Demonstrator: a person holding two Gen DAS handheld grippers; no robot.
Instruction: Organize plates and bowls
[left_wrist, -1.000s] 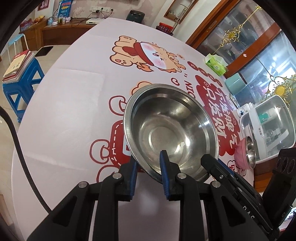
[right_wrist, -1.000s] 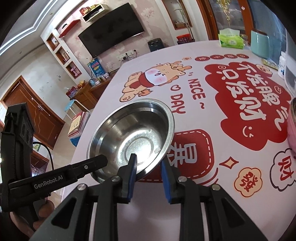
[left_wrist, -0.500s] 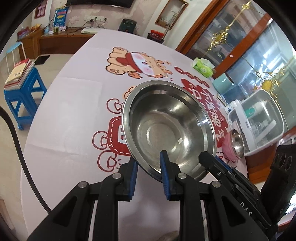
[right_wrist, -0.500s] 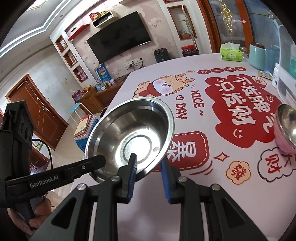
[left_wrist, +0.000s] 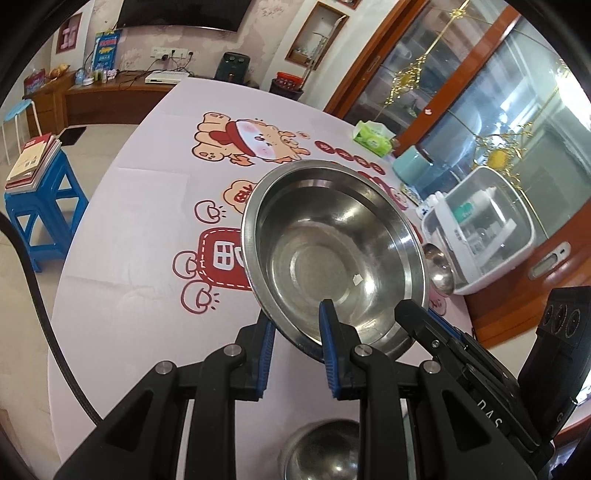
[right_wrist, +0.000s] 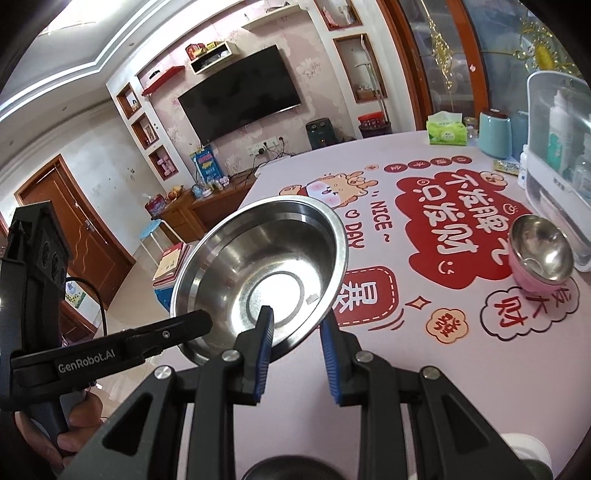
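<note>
A large steel bowl (left_wrist: 332, 251) is held in the air above the round table, tilted. My left gripper (left_wrist: 297, 332) is shut on its near rim, one finger inside and one outside. My right gripper (right_wrist: 295, 325) is shut on the rim of the same bowl (right_wrist: 266, 273) from the other side. A small steel bowl nested in a pink bowl (right_wrist: 539, 254) stands on the table to the right; it also shows in the left wrist view (left_wrist: 437, 269). Another steel bowl (left_wrist: 321, 454) lies below the left gripper.
The table carries a printed cloth (right_wrist: 436, 206). A white plastic storage box (left_wrist: 480, 229) stands at the right edge, with a teal canister (right_wrist: 495, 134) and a green tissue pack (right_wrist: 445, 129) behind. A blue stool with books (left_wrist: 33, 199) stands off the left.
Both grippers have lifted the large steel bowl higher off the table and tilted it. The pink bowl and a lower steel bowl have come into view.
</note>
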